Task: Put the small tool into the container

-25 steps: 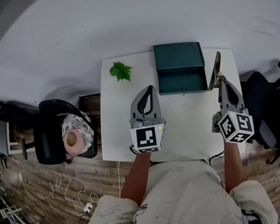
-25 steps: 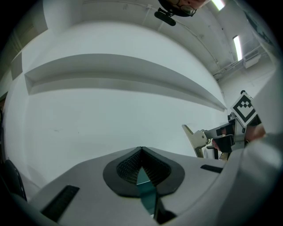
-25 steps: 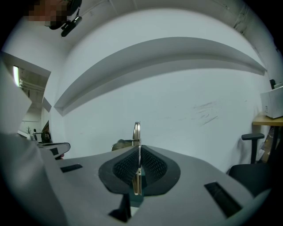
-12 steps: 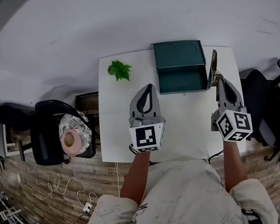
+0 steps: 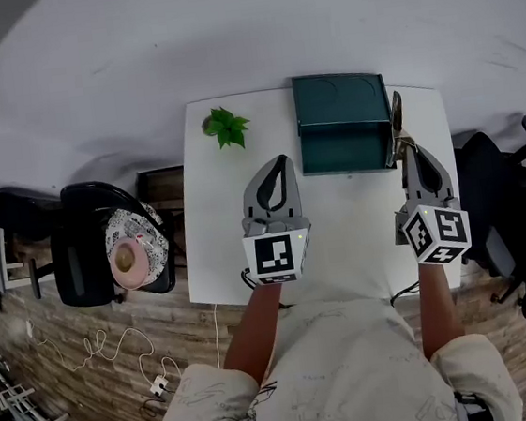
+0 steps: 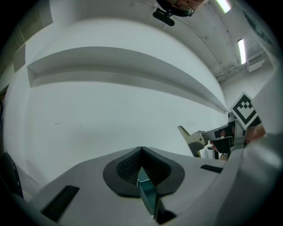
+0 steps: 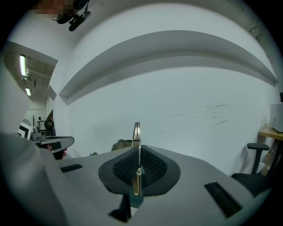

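A dark green open container (image 5: 345, 148) stands at the back of the white table (image 5: 217, 219). My right gripper (image 5: 411, 148) is shut on a thin flat metal tool (image 5: 394, 124), which stands on edge just beside the container's right wall. In the right gripper view the tool's blade (image 7: 136, 132) sticks up from between the closed pads of that gripper (image 7: 137, 148). My left gripper (image 5: 279, 162) hovers over the table's middle, in front of the container's left part. It (image 6: 141, 150) is shut with nothing in it. From the left gripper view the tool (image 6: 188, 137) shows at the right.
A small green plant (image 5: 225, 127) sits at the table's back left corner. Left of the table is a black chair with a patterned cushion (image 5: 132, 257). An office chair (image 5: 505, 177) stands at the right. Cables lie on the wooden floor (image 5: 100, 351).
My right gripper has carried the tool slightly left and away from me, closer to the container's right wall. The left gripper has stayed put.
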Action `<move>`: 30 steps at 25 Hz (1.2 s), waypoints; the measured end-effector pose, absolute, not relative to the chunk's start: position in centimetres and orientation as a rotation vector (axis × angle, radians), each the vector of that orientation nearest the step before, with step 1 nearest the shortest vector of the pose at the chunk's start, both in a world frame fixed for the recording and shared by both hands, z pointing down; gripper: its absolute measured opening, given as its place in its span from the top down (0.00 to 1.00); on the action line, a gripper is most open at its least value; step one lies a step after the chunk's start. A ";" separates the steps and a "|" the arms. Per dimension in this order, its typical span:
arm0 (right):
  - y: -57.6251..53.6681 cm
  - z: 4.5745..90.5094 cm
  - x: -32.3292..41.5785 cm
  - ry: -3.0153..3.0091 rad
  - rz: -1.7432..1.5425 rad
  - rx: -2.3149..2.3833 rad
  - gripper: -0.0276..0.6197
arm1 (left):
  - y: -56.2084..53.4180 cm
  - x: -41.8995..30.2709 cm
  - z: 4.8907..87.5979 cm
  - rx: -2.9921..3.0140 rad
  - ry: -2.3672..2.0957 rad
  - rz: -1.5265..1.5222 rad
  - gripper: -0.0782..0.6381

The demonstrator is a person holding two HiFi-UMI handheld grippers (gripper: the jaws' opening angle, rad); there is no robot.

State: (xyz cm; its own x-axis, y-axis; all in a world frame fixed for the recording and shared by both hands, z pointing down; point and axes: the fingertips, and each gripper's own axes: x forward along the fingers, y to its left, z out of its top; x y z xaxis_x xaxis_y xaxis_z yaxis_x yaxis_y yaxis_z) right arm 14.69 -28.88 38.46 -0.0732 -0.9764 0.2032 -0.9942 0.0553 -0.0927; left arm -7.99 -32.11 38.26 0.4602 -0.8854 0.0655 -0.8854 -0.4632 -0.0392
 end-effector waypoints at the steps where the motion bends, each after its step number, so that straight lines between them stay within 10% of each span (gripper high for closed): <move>1: -29.0 38.5 14.5 -2.218 0.313 2.070 0.93 | -32.2 -8.1 38.3 2.682 -1.628 0.120 0.88; 30: -31.4 41.1 10.4 -2.188 0.185 1.854 0.93 | -33.2 -9.8 41.0 2.615 -1.647 0.157 0.88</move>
State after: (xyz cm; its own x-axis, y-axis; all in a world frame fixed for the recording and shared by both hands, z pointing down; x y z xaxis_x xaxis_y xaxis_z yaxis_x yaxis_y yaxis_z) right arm 10.36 -31.41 41.07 -0.1471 -0.9478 0.2828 -0.9818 0.1746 0.0744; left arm -9.83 -33.19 41.04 0.4284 -0.8968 0.1104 -0.9015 -0.4325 -0.0143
